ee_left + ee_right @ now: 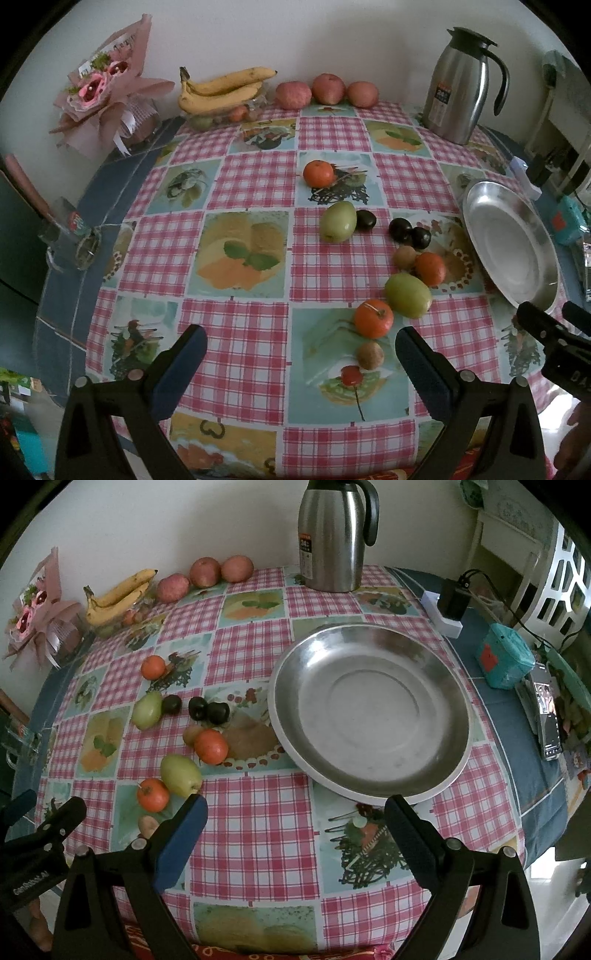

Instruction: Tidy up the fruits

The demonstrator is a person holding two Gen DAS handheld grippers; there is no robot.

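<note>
My left gripper (pixel 299 347), jaws wide and empty, hangs nearest the small brown fruit (pixel 369 355) lying just ahead toward its right finger, while my right gripper (pixel 295 819), likewise wide, faces the empty steel plate (pixel 369 709).

The steel jug's (pixel 334 535) label reads "24"; its other print is illegible.

Probably a home dining corner, checked fruit-print tablecloth (pixel 240 184), steel thermos jug (pixel 458 85), wrapped bouquet (pixel 107 85), bananas (pixel 221 90)
</note>
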